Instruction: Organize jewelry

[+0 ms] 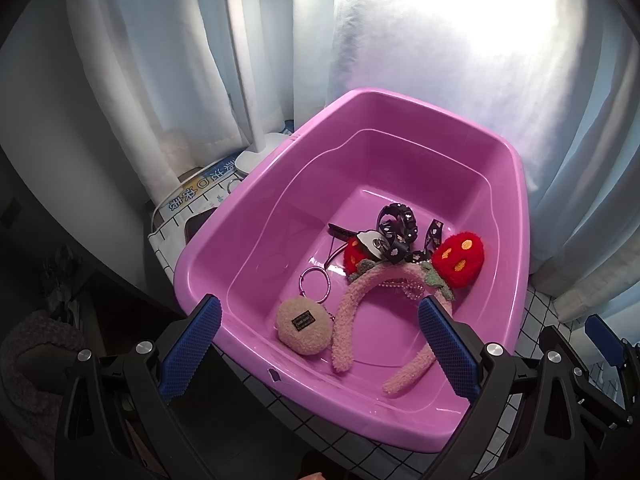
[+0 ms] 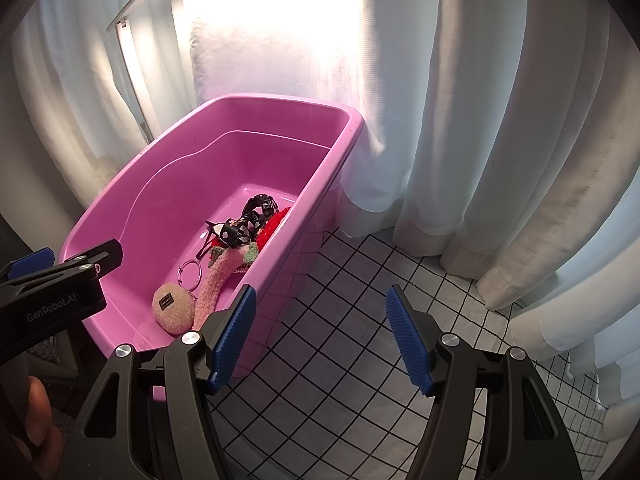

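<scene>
My left gripper (image 1: 318, 344) hangs over the near rim of the glossy pink plastic tub (image 1: 516, 216), its blue ribbed pads spread wide with nothing gripped between them. My right gripper (image 2: 320, 336) is likewise released, its pads parted over the white cloth with a black grid (image 2: 360, 320) to the right of the tub, touching nothing.

All the jewelry lies inside the tub, toward its near right part. The fuzzy pink headband with two red knitted strawberries (image 1: 356, 300) arches across the floor there, one end near the front wall. Just left of it sits a round beige plush pouch with a dark label (image 1: 304, 326), chained to a silver metal ring (image 1: 314, 282). Behind the headband, a black studded strap accessory (image 1: 396, 226) rests against the strawberries. White curtains (image 2: 460, 120) hang behind and right.
</scene>
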Motion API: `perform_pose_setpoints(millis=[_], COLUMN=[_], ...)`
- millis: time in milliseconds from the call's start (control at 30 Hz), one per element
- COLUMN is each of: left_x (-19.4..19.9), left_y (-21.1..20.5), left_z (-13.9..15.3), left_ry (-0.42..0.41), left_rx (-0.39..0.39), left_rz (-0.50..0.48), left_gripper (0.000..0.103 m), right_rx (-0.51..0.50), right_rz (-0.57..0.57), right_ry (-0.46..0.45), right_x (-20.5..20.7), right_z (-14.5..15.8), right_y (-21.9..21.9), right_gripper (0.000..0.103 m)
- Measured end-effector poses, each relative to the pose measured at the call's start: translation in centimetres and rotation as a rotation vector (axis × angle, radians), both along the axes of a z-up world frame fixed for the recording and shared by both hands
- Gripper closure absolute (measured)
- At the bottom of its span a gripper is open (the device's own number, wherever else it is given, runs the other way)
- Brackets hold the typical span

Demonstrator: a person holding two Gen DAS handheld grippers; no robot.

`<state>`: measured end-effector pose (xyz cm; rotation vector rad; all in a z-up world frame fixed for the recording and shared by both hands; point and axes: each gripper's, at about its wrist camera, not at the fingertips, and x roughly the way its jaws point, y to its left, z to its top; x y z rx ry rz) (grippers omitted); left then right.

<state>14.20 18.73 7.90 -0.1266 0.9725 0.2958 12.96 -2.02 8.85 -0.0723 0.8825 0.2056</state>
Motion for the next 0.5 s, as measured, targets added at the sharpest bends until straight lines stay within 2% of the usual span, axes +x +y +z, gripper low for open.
perform_pose_setpoints(millis=[500], left_x=[0.03], left_y=[-0.01], left_z=[0.1], left_ry=[0.002], left_rx=[0.002], left_rz=[0.001], left_gripper=[0.006], right_rx=[0.0], right_rz=[0.003], right_ry=[0.0], right_x=[-0.1], right_z=[0.0], right_y=[-0.06], right_gripper=[0.039])
